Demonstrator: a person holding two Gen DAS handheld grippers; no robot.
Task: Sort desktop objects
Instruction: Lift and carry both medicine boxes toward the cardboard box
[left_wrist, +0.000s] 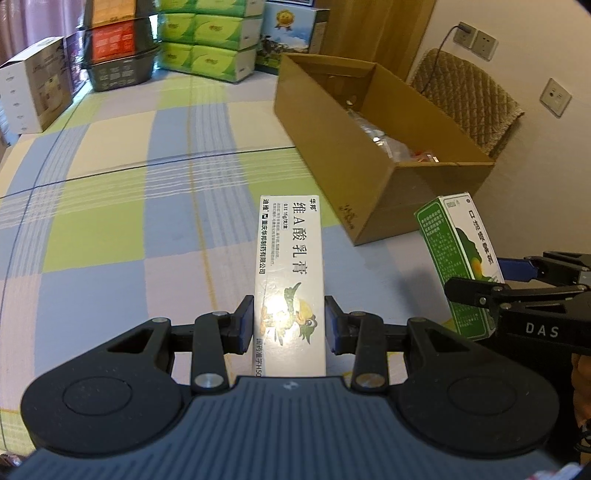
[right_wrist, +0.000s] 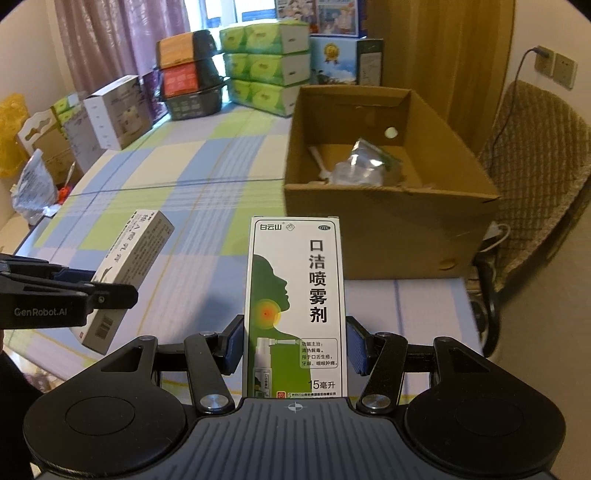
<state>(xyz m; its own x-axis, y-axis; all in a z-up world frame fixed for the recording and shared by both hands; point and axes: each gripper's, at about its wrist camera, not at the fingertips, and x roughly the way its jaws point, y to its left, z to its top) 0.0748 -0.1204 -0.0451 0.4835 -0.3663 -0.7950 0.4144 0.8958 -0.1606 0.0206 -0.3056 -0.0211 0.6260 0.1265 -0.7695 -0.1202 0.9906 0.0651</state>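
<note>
My left gripper (left_wrist: 289, 325) is shut on a long white ointment box (left_wrist: 290, 273) with black Chinese print and a green bird, held above the checked tablecloth. That box also shows in the right wrist view as the white ointment box (right_wrist: 127, 273) at the left. My right gripper (right_wrist: 295, 347) is shut on a green and white throat spray box (right_wrist: 295, 306), seen from the left wrist as the green spray box (left_wrist: 461, 266) at the right. An open cardboard carton (right_wrist: 388, 221) stands ahead and to the right of both grippers, with clear plastic packets inside.
The table (left_wrist: 110, 206) wears a blue, green and cream checked cloth. At its far end stand stacked green tissue packs (left_wrist: 210, 40), a dark basket (left_wrist: 122, 70) with orange boxes and a white appliance box (left_wrist: 37, 85). A quilted chair (right_wrist: 535, 173) sits right of the carton.
</note>
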